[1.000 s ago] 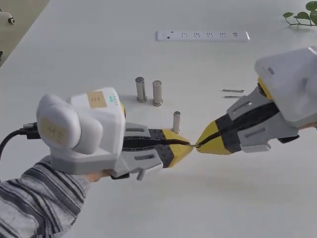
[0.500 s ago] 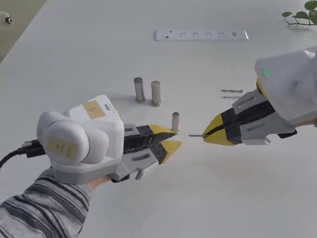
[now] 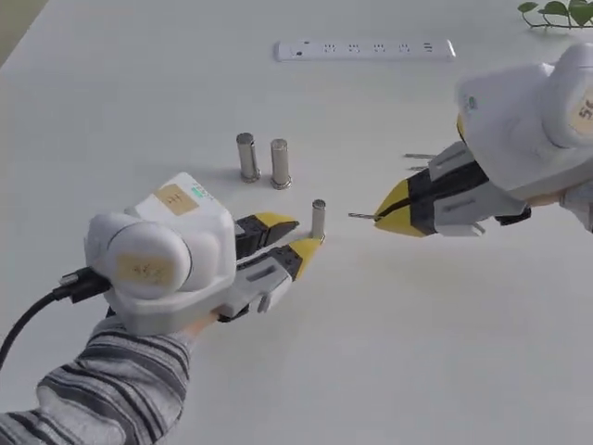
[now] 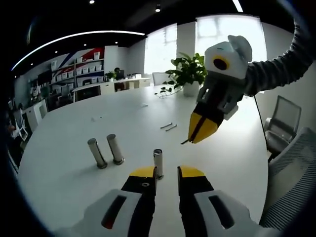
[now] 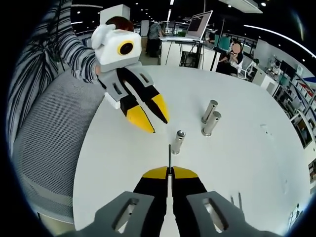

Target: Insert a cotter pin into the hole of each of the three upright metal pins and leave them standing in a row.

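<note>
**Left tongs (image 3: 306, 232) let go, right tongs (image 3: 378, 216) keep the cotter pin (image 3: 361, 216)**

Both sets of tips met over the cotter pin a second ago. Now they stand well apart, and the left tongs have spread open and swung toward the near metal pin (image 3: 318, 219).

Everything rests on the white counter (image 3: 389, 352), with a power strip (image 3: 364, 49) at its far edge. The left tongs, held from a striped sleeve (image 3: 93, 399), are apart and grip nothing. In the left gripper view the near metal pin stands upright at the mouth of the two yellow tips, and contact cannot be made out. The right tongs are clamped together on the cotter pin. In the right gripper view its thin shaft runs straight out from the closed tips toward the near metal pin and stops just short of it.

Two more metal pins (image 3: 246, 156) (image 3: 280, 162) stand upright side by side behind the near one, a little to its left in the head view. Two spare cotter pins (image 3: 419, 156) lie flat on the counter beside the right tongs
</note>
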Tool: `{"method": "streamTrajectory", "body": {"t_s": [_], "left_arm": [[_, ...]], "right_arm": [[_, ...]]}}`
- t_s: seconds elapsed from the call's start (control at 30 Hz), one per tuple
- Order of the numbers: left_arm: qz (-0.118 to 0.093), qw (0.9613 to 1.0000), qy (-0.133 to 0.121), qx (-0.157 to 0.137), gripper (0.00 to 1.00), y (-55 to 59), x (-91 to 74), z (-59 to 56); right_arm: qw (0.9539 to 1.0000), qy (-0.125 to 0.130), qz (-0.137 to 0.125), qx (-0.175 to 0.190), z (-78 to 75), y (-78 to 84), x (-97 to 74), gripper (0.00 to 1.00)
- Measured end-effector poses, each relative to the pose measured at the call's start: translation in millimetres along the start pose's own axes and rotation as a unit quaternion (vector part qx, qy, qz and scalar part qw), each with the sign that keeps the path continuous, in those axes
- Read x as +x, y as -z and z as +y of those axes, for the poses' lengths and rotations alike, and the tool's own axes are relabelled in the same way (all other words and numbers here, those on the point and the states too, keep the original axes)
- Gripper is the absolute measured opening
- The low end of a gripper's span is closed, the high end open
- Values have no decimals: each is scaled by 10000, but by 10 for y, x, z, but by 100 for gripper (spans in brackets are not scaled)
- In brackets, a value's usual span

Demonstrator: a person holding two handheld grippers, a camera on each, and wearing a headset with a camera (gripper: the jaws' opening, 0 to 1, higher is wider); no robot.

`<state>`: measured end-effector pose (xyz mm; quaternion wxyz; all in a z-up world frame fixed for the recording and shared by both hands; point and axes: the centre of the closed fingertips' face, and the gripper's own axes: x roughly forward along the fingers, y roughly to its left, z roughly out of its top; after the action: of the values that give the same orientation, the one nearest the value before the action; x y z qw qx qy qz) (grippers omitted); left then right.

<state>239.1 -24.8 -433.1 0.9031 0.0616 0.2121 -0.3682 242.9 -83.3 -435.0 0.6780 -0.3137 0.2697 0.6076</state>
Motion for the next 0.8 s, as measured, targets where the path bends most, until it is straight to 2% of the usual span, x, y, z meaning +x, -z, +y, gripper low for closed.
{"method": "streamTrajectory", "body": {"t_s": [0.3,0.43,0.8], "left_arm": [[133,9996,-250,-11,17,72,213,110],[151,9996,-245,-78,16,80,293,99],[260,9981,-469,-292,13,147,453,144]], "right_arm": [[9999,57,-51,124,-109,9,102,0],[9998,87,-45,173,-140,28,143,0],[9997,85,-61,199,-149,3,217,0]]}}
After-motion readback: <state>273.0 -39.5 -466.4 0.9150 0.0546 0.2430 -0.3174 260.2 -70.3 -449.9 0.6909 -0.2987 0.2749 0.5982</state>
